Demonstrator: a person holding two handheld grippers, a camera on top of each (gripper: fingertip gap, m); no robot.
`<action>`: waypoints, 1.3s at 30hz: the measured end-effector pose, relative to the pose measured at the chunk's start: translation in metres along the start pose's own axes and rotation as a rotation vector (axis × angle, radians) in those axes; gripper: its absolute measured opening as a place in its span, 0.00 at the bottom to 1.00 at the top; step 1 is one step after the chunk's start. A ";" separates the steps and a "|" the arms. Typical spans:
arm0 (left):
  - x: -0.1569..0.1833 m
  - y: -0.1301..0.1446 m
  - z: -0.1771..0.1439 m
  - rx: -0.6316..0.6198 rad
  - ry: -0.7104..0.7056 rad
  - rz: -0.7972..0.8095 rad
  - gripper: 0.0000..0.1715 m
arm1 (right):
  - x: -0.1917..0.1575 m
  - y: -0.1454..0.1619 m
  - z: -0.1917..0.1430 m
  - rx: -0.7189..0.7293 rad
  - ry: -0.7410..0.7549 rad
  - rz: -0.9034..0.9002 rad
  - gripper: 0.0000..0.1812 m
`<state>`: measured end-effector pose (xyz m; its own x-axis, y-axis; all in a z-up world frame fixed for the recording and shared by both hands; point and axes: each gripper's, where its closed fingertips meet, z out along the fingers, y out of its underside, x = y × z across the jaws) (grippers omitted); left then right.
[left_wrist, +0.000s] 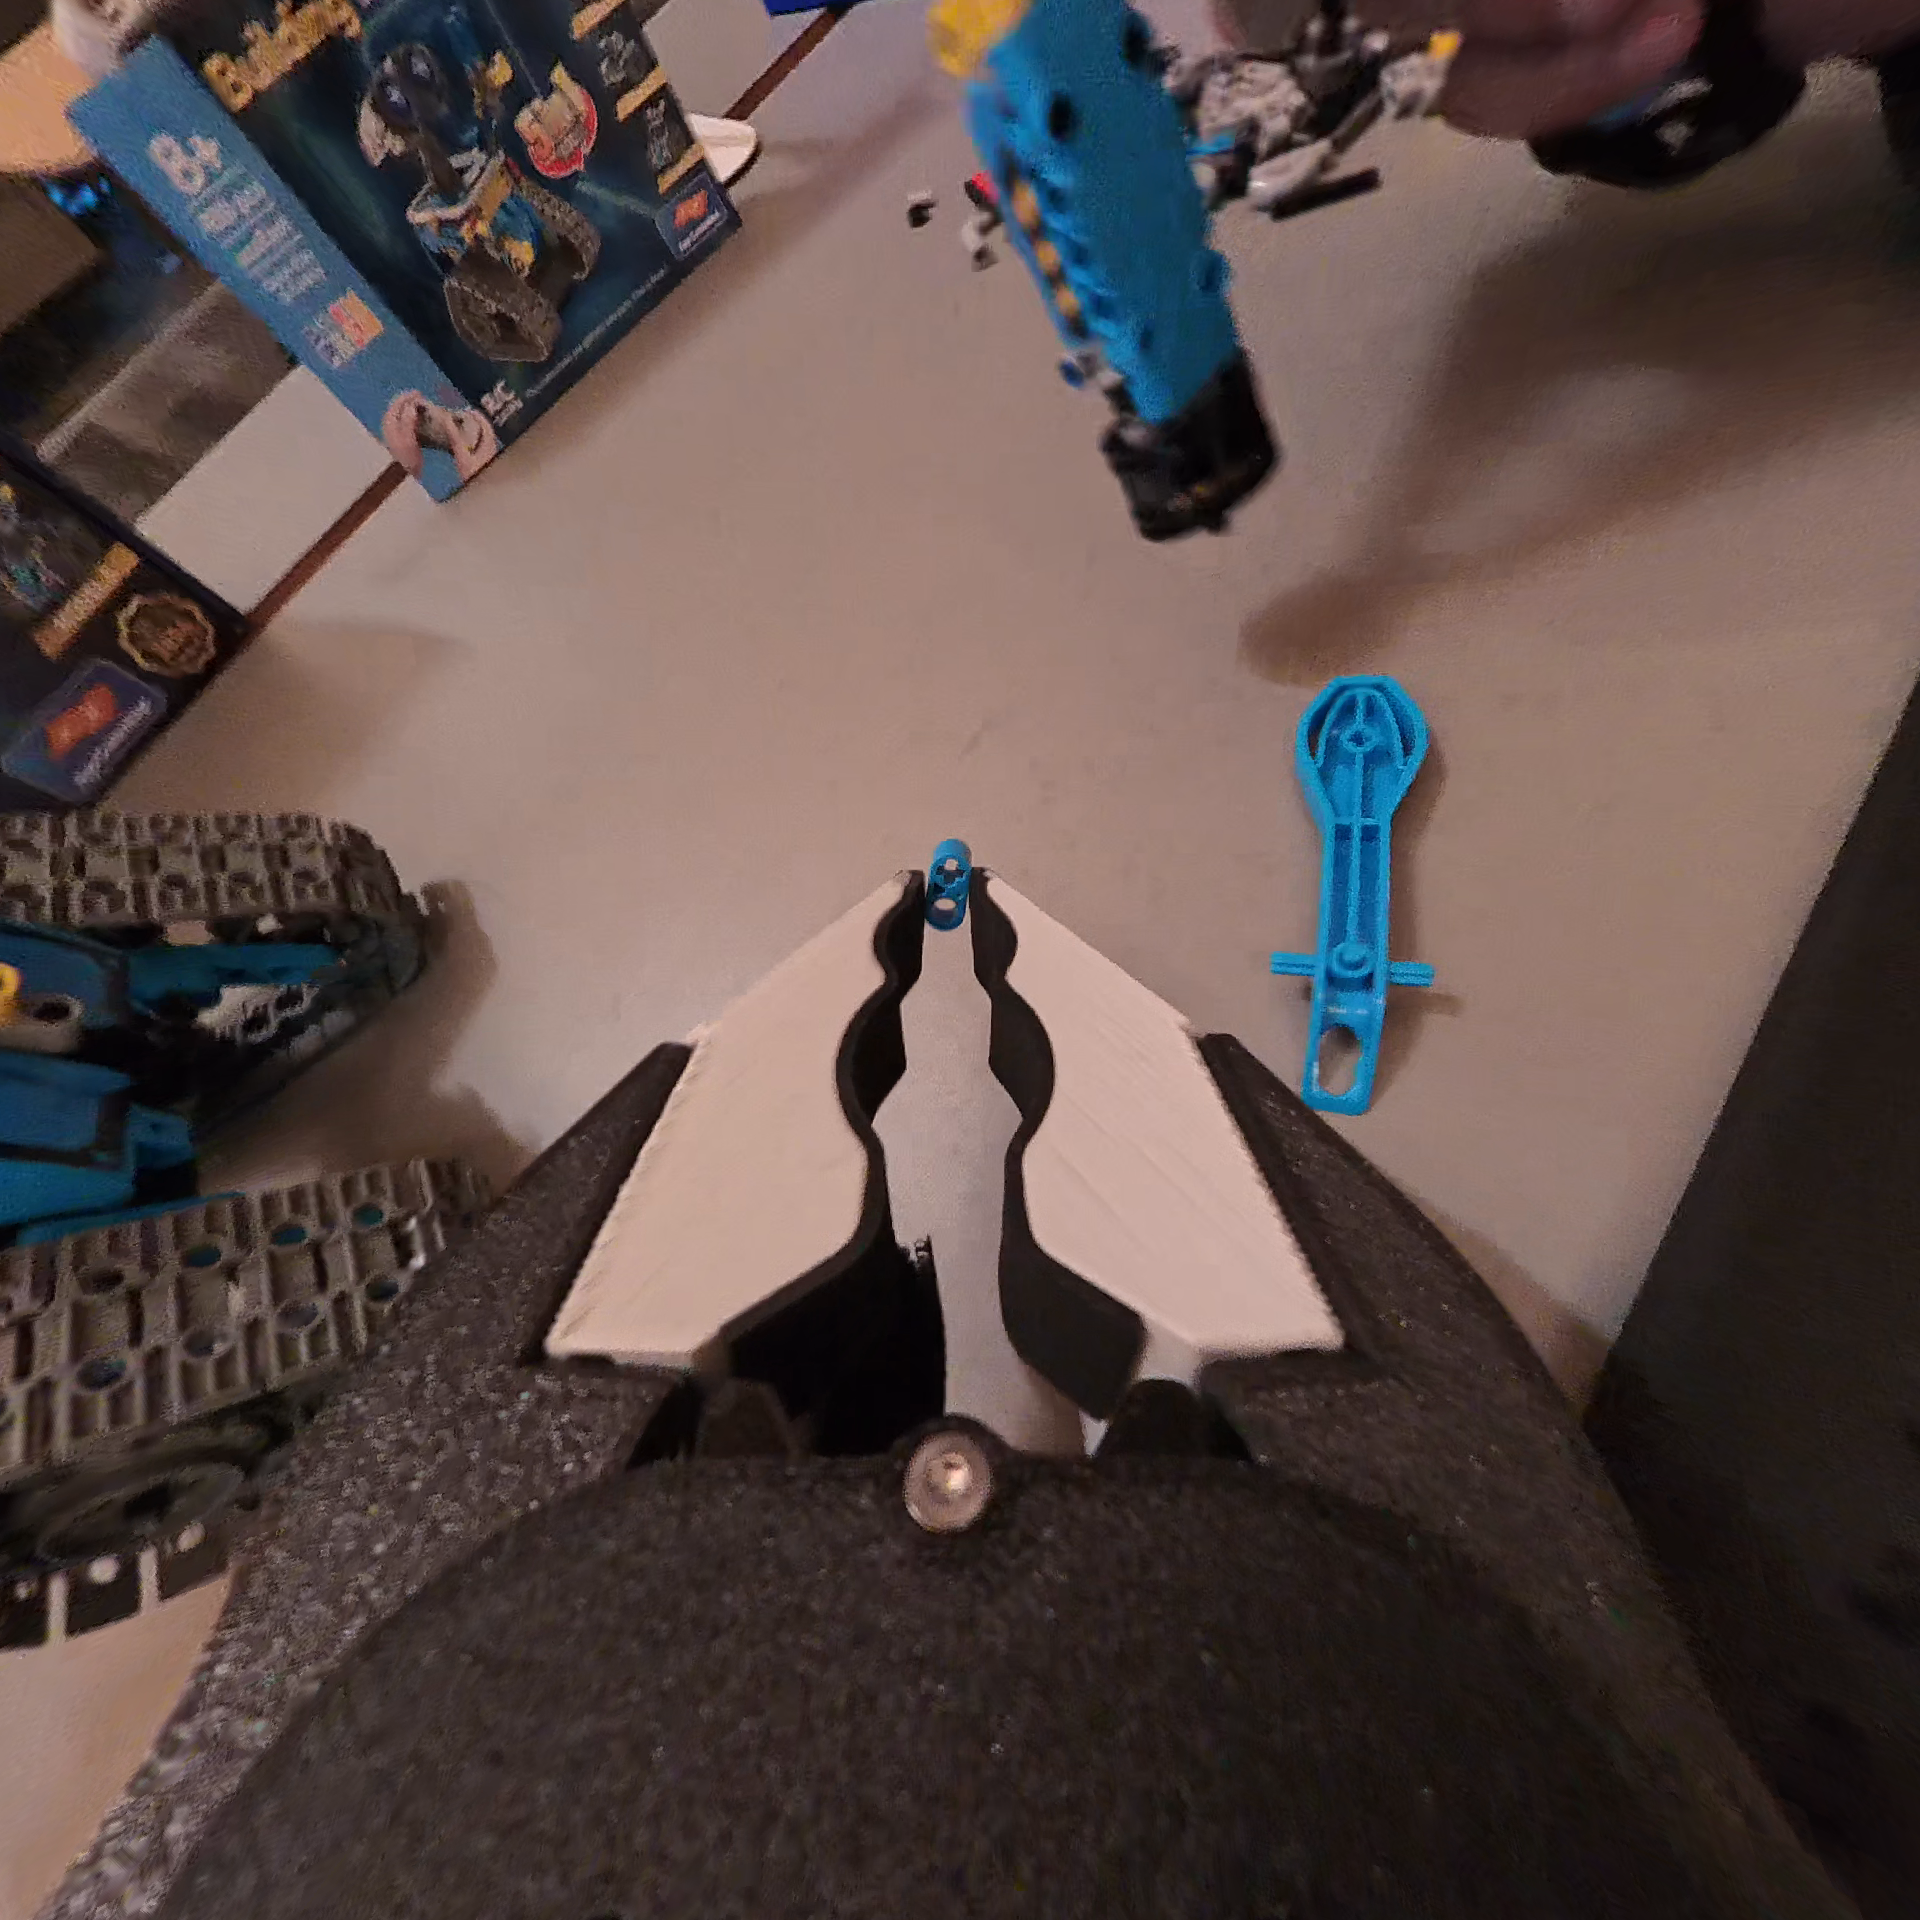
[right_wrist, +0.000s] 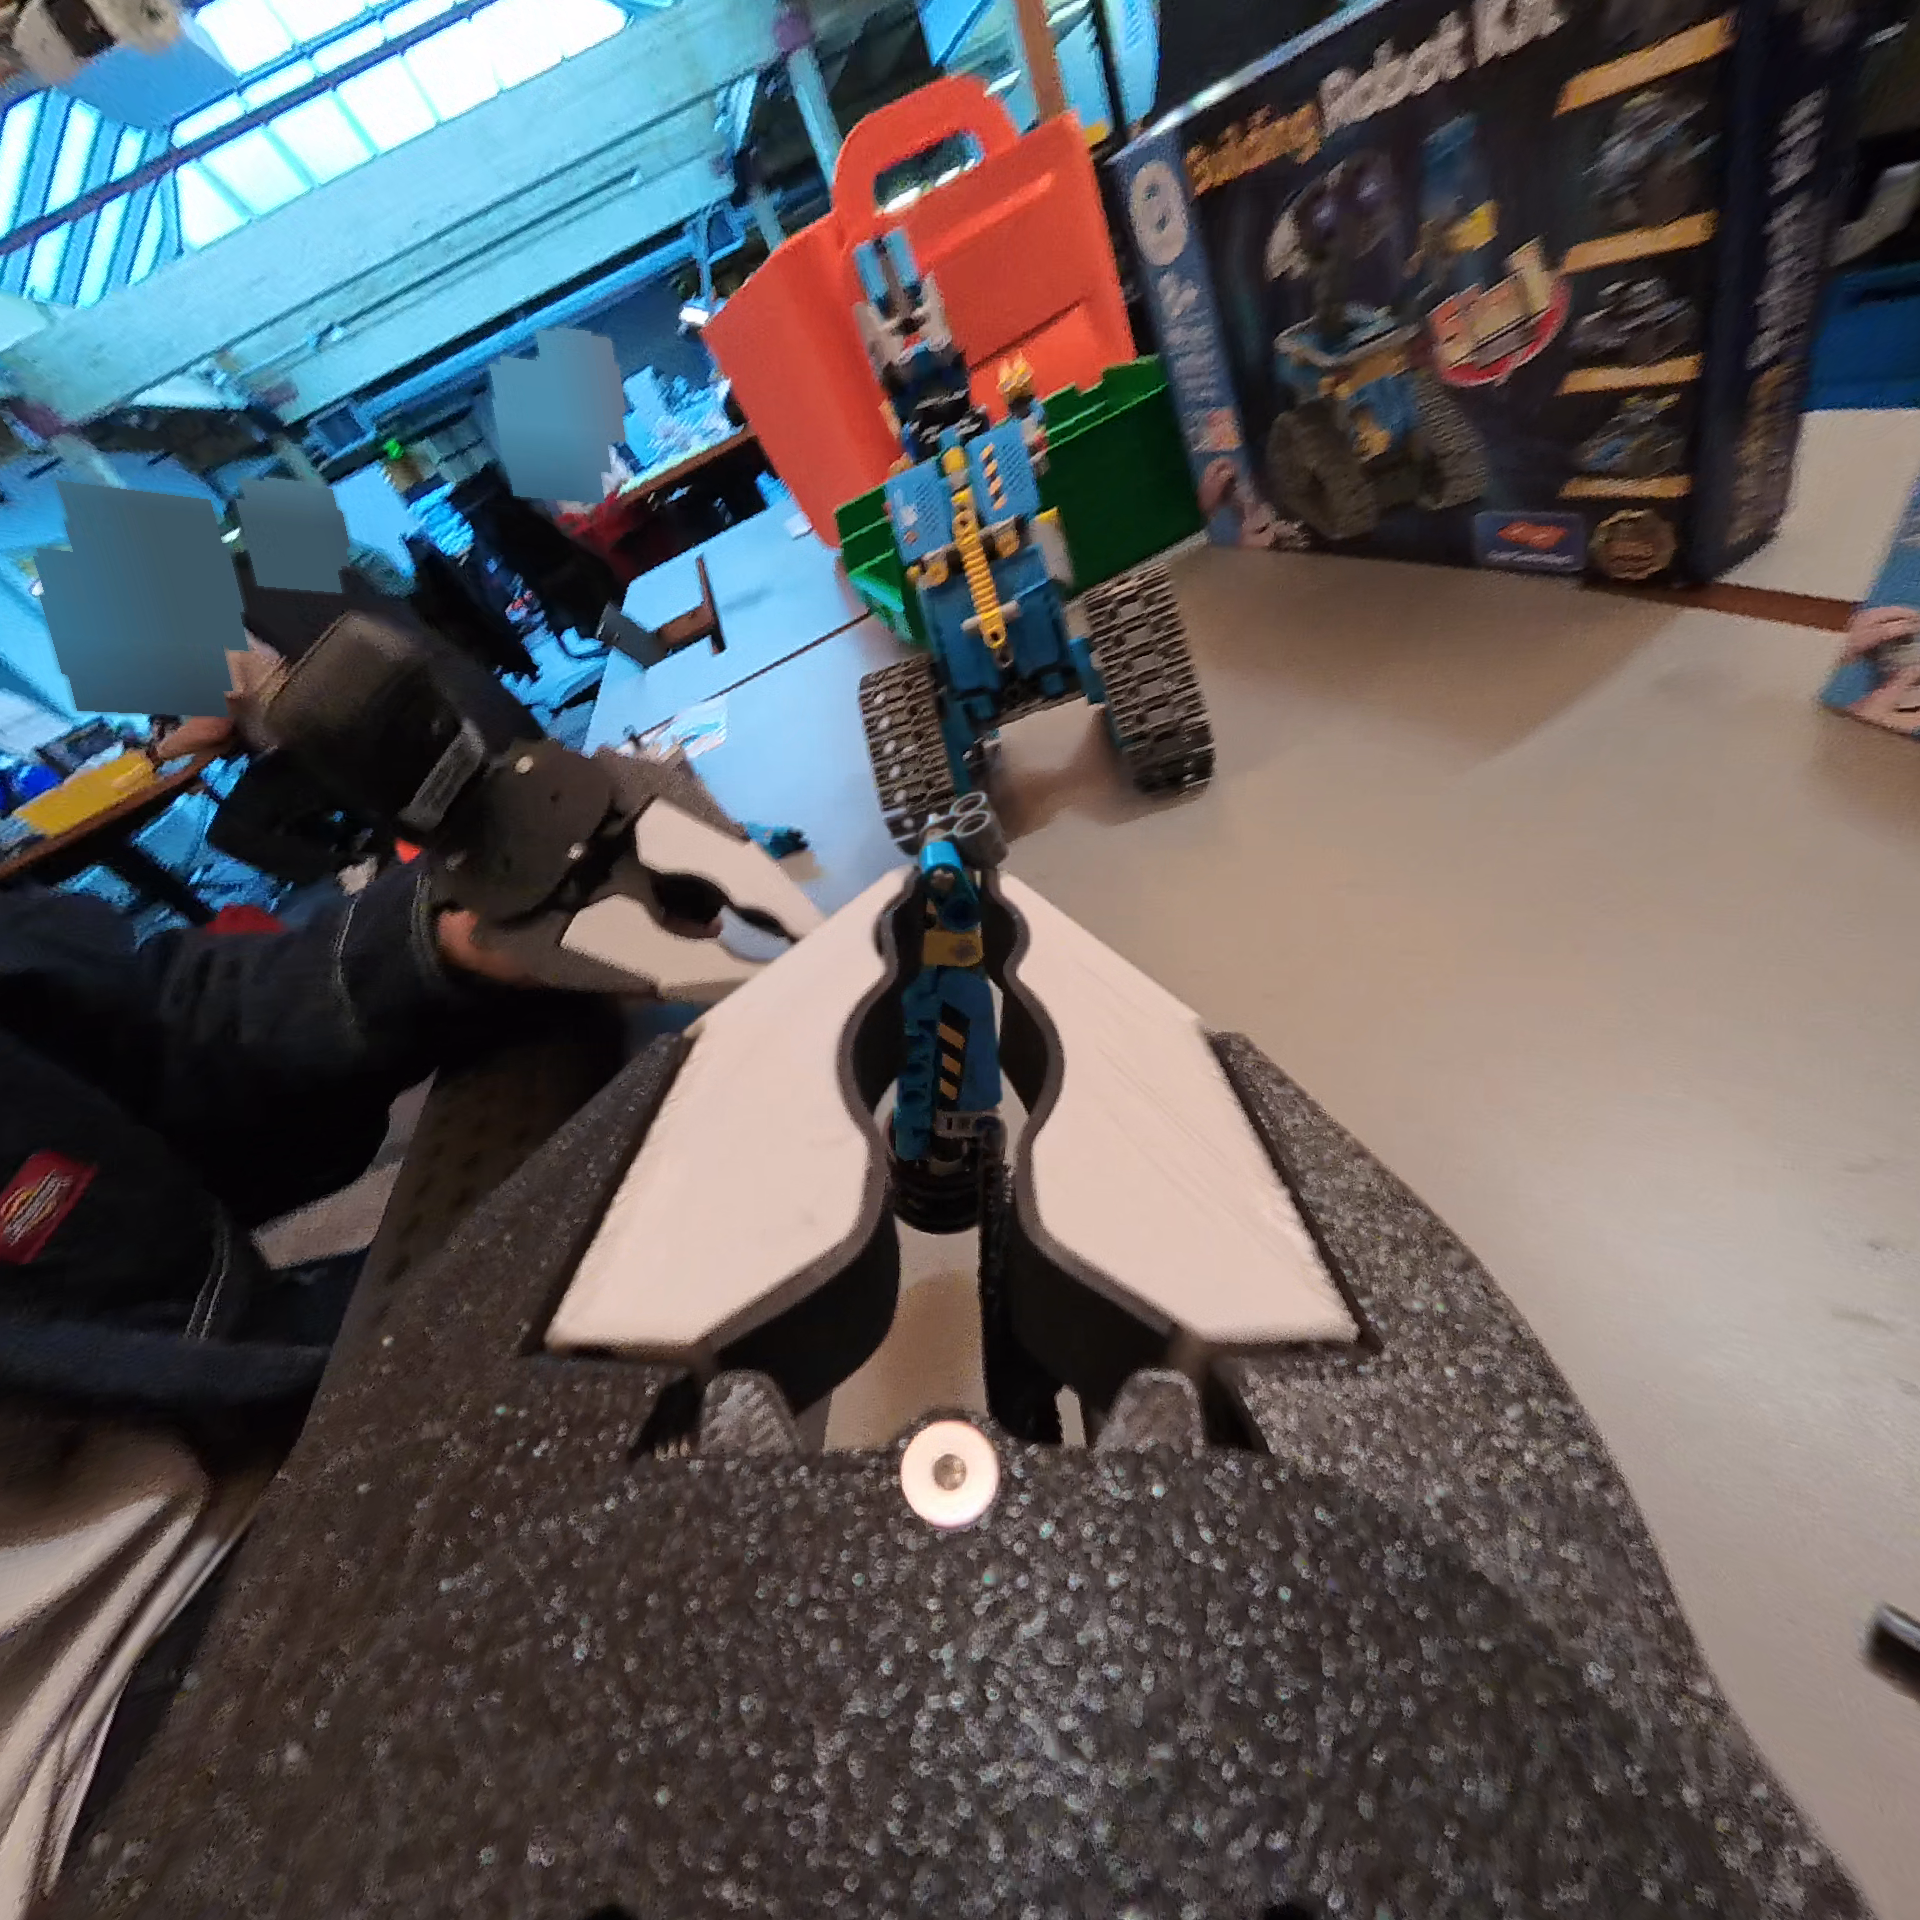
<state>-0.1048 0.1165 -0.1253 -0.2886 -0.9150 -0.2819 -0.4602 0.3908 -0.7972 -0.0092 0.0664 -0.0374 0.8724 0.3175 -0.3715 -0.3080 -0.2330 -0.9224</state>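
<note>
My left gripper (left_wrist: 948, 883) is shut on a small blue connector piece (left_wrist: 948, 885) with holes, pinched at the fingertips above the beige table (left_wrist: 727, 623). My right gripper (right_wrist: 948, 883) is shut on a long blue brick-built arm assembly (right_wrist: 943, 1029) with yellow and black parts and a grey end. That assembly also shows in the left wrist view (left_wrist: 1117, 239), held in the air at the upper right. The left gripper also shows in the right wrist view (right_wrist: 623, 894), at the left, held by a hand in a dark sleeve.
A blue tracked robot model stands ahead of the right gripper (right_wrist: 1023, 623) and at the left in the left wrist view (left_wrist: 156, 1039). A blue separator tool (left_wrist: 1345, 894) lies on the table. Kit boxes (left_wrist: 416, 239) (right_wrist: 1486, 291), an orange and green container (right_wrist: 997, 312) and loose parts (left_wrist: 1278, 114) stand around. Left tips to right tips: about 15 cm.
</note>
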 end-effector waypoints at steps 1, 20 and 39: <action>0.004 0.001 0.003 -0.018 0.011 0.018 0.04 | 0.005 -0.002 -0.003 0.011 0.016 0.013 0.04; 0.028 -0.019 0.020 -0.010 0.342 -0.360 0.18 | -0.010 0.002 0.002 0.034 -0.182 0.221 0.04; 0.042 -0.087 -0.021 0.358 0.650 -0.597 0.09 | -0.075 0.033 0.033 -0.138 -0.341 -0.006 0.04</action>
<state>-0.0948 0.0463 -0.0564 -0.5489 -0.6766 0.4909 -0.4290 -0.2759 -0.8601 -0.0972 0.0656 -0.0438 0.6901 0.6020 -0.4017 -0.2290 -0.3448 -0.9103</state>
